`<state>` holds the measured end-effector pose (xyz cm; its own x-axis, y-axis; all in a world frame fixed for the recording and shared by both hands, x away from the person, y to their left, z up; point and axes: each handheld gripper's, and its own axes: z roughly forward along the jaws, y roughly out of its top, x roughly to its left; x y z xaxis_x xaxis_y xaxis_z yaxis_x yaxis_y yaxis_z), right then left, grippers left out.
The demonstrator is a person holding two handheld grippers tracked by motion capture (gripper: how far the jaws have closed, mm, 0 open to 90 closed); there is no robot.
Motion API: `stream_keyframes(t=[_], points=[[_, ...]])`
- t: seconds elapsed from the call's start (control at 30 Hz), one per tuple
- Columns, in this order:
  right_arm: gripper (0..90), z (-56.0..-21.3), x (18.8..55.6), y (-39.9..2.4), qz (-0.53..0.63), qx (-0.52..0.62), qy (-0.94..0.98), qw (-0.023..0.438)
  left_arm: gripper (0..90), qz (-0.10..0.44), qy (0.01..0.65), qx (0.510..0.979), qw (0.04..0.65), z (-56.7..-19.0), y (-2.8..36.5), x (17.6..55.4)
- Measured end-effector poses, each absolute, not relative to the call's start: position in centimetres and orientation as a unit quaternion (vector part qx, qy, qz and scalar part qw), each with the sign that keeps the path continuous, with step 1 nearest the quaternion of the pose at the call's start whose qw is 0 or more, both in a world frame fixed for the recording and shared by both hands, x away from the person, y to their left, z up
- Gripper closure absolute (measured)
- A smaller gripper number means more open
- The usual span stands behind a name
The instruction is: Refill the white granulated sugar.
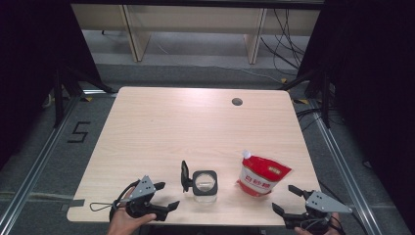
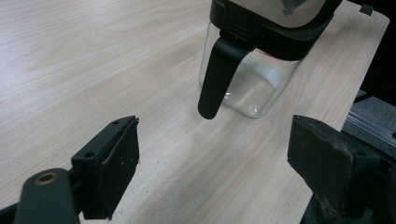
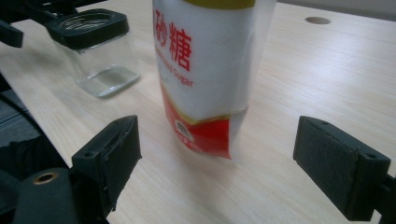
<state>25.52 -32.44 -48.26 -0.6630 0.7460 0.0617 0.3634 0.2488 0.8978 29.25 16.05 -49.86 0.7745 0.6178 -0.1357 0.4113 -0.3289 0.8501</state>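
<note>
**Facing a jar and a sugar pouch with both claws spread**

Hovering at the near edge of the pale wood-grain table (image 1: 161, 122), the left gripper (image 1: 164, 196) has its two black jaws spread wide with nothing between them; in the left gripper view the pads stand well apart over bare wood, touching nothing. Just beyond its tips stands the clear square glass jar with a black collar (image 1: 204, 185). Its black flip lid (image 1: 185, 176) is swung open and stands upright on the side toward the left gripper; in the left gripper view the black latch tab (image 2: 217, 77) hangs down the jar's glass wall. The jar looks empty: only clear glass and the table show through it.

The right gripper (image 1: 285, 199), held at the near right corner, also has its jaws at full spread, pinching nothing. In the right gripper view the red-and-white plastic pouch of sugar with red lettering (image 3: 205, 70) stands upright ahead of the pads, near but apart from both. White contents show through its clear middle panel. In the high view the pouch (image 1: 262, 176) leans slightly, its white spout at the top left, just right of the jar and not touching it.
</note>
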Motion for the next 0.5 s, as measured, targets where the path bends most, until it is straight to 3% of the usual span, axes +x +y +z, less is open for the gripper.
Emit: stream_keyframes(t=[0.5], points=[[18.1,-49.0,30.5,-32.1,0.515,0.283,0.786,0.191,16.3,0.108,0.324,0.807,0.481,-50.1,16.1,29.3]])
